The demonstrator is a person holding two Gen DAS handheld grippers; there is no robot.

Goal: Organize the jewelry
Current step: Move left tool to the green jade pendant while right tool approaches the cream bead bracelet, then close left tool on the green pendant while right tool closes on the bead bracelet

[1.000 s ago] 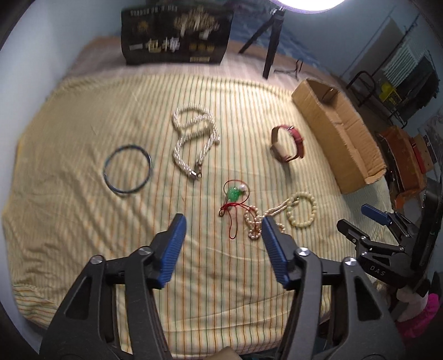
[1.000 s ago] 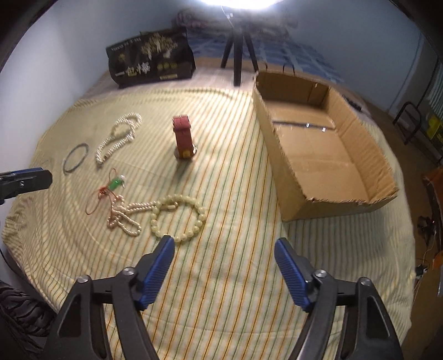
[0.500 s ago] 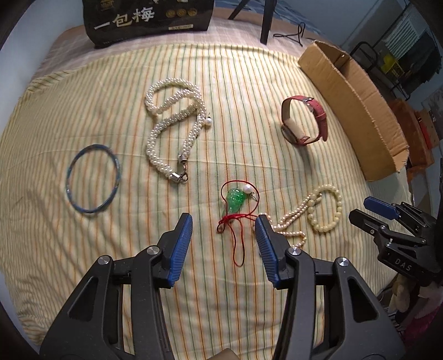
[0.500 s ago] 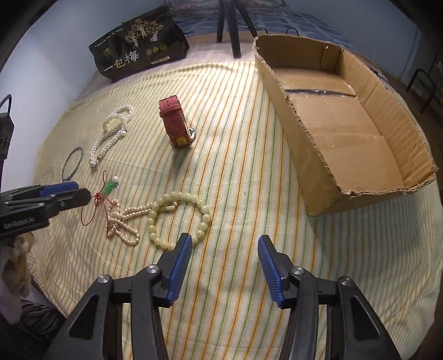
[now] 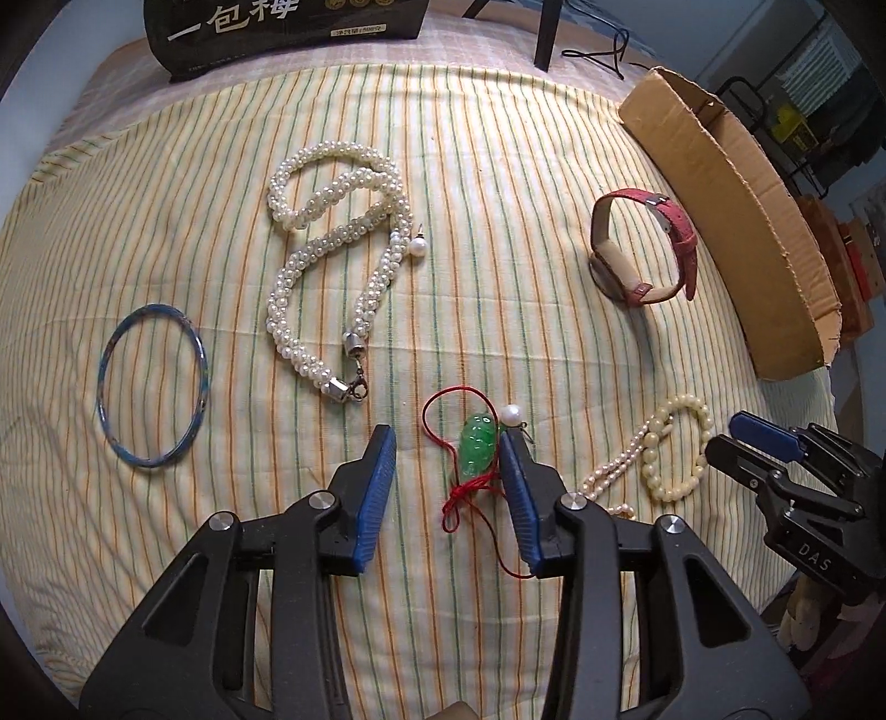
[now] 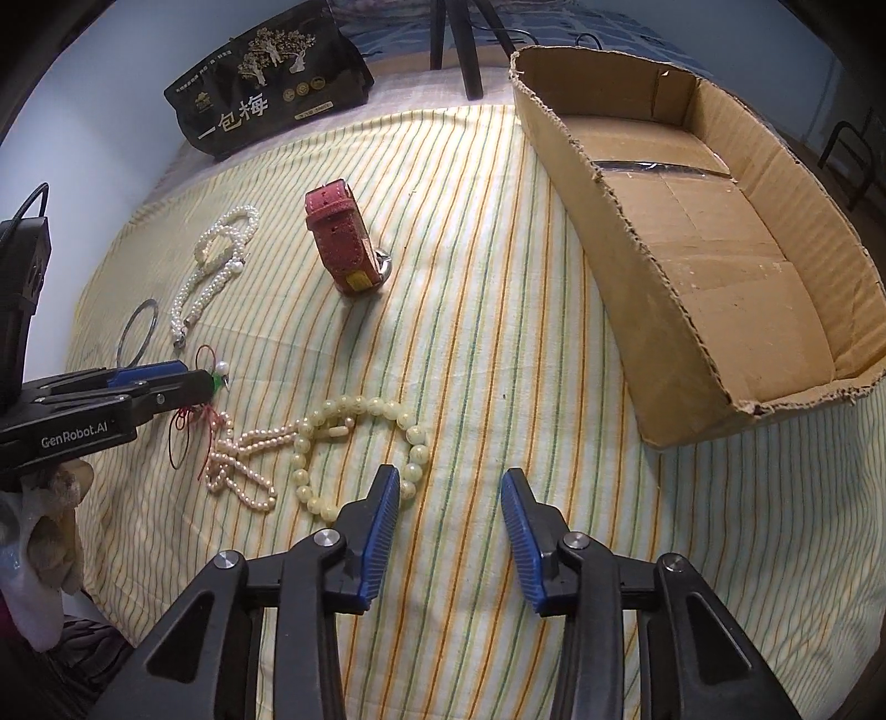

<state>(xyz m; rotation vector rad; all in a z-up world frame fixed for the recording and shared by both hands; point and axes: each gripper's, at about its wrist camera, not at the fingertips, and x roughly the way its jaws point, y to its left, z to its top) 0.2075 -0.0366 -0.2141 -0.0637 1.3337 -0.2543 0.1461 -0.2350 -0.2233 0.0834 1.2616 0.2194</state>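
A green pendant (image 5: 476, 451) on a red cord (image 5: 443, 399) lies on the striped cloth between the closing jaws of my left gripper (image 5: 447, 432). It sits close against the right pad, and the left pad is well clear of it. My right gripper (image 6: 451, 472) is also closing, with only cloth between its pads. A cream bead bracelet (image 6: 360, 443) lies just left of its left finger, tangled with a thin pearl strand (image 6: 238, 471). Farther off lie a red watch (image 5: 642, 249), a pearl rope necklace (image 5: 332, 266) and a blue bangle (image 5: 152, 387).
An open cardboard box (image 6: 720, 249) stands at the cloth's right side. A black printed bag (image 6: 266, 105) and tripod legs (image 6: 465, 50) are at the back. A loose pearl earring (image 5: 418, 246) lies by the necklace. A gloved hand (image 6: 50, 520) holds the left gripper.
Both grippers have come down toward the cloth and their jaws have narrowed. The left one moved forward until it straddled the green pendant. The right one drew close to the cream bracelet.
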